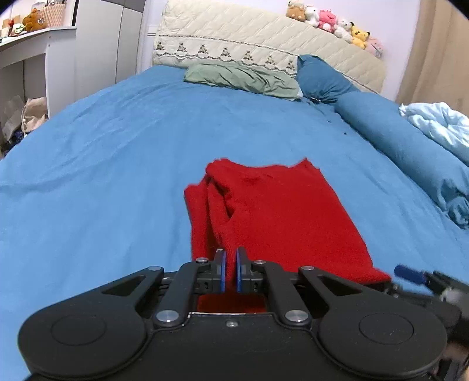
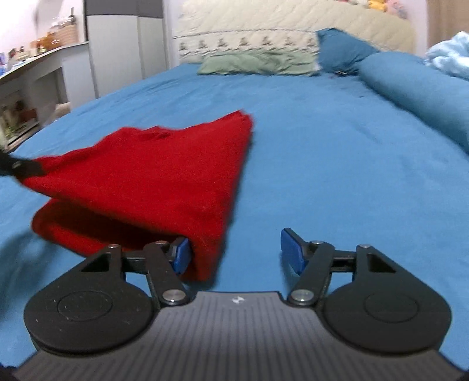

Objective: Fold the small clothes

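Okay, left tongs [image 1: 230, 265] first: we see the blue pads nearly together, pinching a fold of the red garment [image 1: 272, 211] at its near edge. The cloth rises from the bed [image 1: 102, 164] into the pads, so that corner is lifted while the rest lies flat on the blue sheet.

Right tongs [image 2: 236, 253]: spread wide. We see the left pad touching the near corner of the red garment [image 2: 164, 175], the right pad well apart from it over bare sheet, nothing gripped. In the right wrist view the garment is folded over on itself, upper layer raised toward the left, where a blurred dark tip of the other tool meets the cloth.

The garment sits in the near middle of the bed [image 2: 322, 152]. Farther back we note a green pillow [image 1: 243, 77], a dark blue pillow [image 1: 319, 77] beside it and a rolled blue duvet [image 1: 404, 146] along the right. A row of plush toys [image 1: 334, 22] sits on the quilted headboard [image 1: 234, 38]. Containers: a woven basket [image 1: 52, 13] on the white shelf [image 1: 32, 35] at left; contents too small to tell.
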{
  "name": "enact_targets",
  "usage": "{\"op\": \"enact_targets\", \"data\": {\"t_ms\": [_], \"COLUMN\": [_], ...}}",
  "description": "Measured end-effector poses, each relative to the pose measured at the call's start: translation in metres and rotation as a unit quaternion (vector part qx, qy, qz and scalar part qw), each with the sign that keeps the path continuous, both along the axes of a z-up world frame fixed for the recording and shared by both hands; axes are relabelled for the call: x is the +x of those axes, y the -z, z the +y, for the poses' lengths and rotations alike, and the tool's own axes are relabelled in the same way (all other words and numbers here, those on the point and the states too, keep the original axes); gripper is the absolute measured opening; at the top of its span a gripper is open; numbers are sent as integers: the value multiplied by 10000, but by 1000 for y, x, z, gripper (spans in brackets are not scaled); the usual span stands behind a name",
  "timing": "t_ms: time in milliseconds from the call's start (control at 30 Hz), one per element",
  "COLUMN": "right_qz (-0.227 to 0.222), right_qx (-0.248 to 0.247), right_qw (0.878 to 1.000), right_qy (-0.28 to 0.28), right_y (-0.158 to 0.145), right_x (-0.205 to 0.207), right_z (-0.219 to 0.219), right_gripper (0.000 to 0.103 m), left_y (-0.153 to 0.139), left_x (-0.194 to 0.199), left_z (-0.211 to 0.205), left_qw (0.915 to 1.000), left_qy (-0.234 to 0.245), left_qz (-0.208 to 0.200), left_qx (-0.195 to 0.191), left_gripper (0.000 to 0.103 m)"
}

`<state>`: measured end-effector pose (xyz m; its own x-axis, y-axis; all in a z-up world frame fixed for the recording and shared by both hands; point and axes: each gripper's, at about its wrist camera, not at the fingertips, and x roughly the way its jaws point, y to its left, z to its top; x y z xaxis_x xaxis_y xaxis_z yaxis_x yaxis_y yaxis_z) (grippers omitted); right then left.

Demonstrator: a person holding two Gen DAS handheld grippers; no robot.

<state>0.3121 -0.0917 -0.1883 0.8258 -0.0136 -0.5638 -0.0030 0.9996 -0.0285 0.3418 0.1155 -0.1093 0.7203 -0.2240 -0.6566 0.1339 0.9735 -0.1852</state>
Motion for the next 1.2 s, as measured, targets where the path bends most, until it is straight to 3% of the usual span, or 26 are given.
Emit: {"op": "enact_targets", "data": {"t_ms": [67, 167, 300, 400, 433, 500, 533, 567, 667, 767, 900, 1067, 1200], "right_qz": [225, 396, 498, 577, 603, 641, 647, 652, 790, 1219, 1603, 1725, 1824], "right_qx": [-61, -94, 32, 27, 63, 265, 406, 531, 941, 1433, 1603, 2259, 2370], "right_qw": [9997, 9991, 9980, 9960, 9953, 9937, 9929, 9920, 9876, 9766, 9699, 9574, 9530], "right_qy": [-44, -143, -382, -679, -752, -880, -914, -937, -980, -1041, -895, -507, -477], "right_y": [7, 19, 14, 5, 1, -13, -20, -27, -50, -66, -69, -49, -27], "right_x": [-1, -3, -5, -10, -11, -13, -14, -13, -1, 28, 75, 120, 139], "right_z": [-6, -13, -17, -23, -26, -35, -40, -43, -56, -63, -62, -65, -57], "right_gripper": [78, 78, 79, 79, 79, 81, 81, 85, 101, 103, 103, 103, 102], "left_y": [24, 60, 57, 42, 34, 24, 16, 9, -10, -20, -8, 25, 50], "left_x": [-4, -10, -12, -16, -17, -18, -13, -8, 12, 41, 97, 135, 142], "left_z": [-6, -6, -12, -13, -11, -6, -4, 0, 6, 5, 2, 14, 15], "left_qw": [9991, 9984, 9981, 9978, 9976, 9975, 9980, 9986, 9990, 9993, 9994, 9925, 9897], "left_qy": [-17, -88, -160, -99, -96, -109, -118, -118, -146, -36, 39, -62, -4], "left_qz": [215, 289, 184, 68, -10, -129, -146, -179, -327, -314, 342, 1114, 1354], "left_qx": [366, 486, 572, 647, 688, 686, 608, 481, 261, 188, 22, -493, -460], "left_gripper": [6, 7, 7, 14, 19, 39, 61, 77, 95, 95, 95, 94, 90]}}
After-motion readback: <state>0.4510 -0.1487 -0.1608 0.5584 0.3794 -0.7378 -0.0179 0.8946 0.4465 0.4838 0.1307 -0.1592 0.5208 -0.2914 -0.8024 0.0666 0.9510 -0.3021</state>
